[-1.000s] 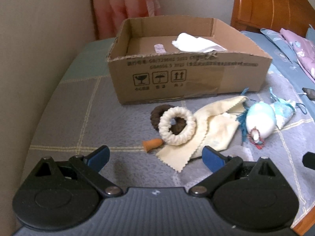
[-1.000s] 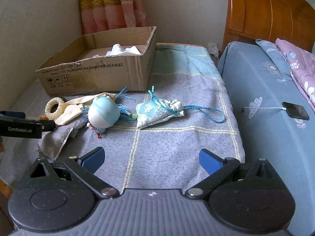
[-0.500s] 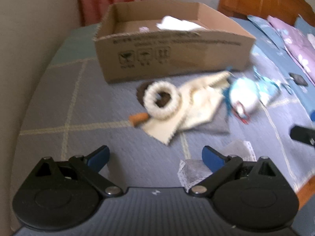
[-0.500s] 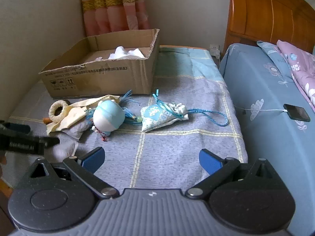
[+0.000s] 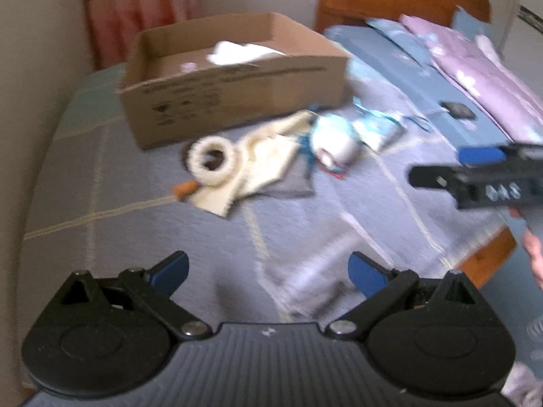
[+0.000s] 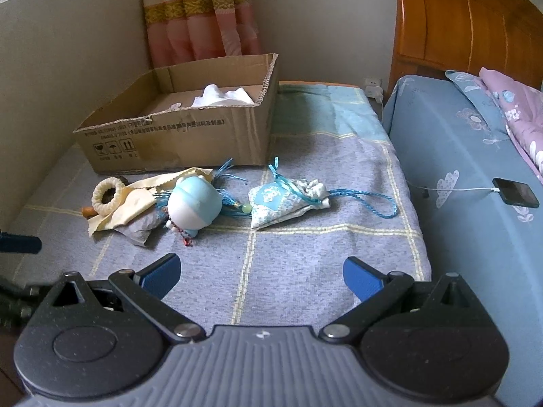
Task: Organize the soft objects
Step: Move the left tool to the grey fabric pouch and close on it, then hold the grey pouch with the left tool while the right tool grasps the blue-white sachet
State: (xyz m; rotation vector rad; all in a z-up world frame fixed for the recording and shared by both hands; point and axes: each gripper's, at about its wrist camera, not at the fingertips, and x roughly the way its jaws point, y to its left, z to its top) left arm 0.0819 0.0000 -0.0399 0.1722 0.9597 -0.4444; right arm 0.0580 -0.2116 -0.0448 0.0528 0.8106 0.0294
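Soft objects lie on a grey checked blanket (image 6: 305,271) in front of an open cardboard box (image 6: 176,135): a white ring (image 6: 107,195), a cream cloth (image 6: 139,200), a blue-and-white plush (image 6: 193,203) and a blue sachet with a cord (image 6: 288,200). White cloth (image 6: 220,96) lies in the box. The left wrist view is blurred and shows the ring (image 5: 212,162), plush (image 5: 334,139) and box (image 5: 237,78). My left gripper (image 5: 268,271) is open and empty, well short of the pile. My right gripper (image 6: 259,276) is open and empty; it also shows in the left wrist view (image 5: 475,173).
A wall runs along the left. A blue mattress (image 6: 475,169) with a phone on a cable (image 6: 516,191) lies to the right, below a wooden headboard (image 6: 458,17). A pink curtain (image 6: 200,17) hangs behind the box. The platform's wooden edge (image 5: 488,257) is at the right.
My left gripper has pulled back and swung right, away from the pile. My right gripper has edged forward and to the left. The objects have not moved.
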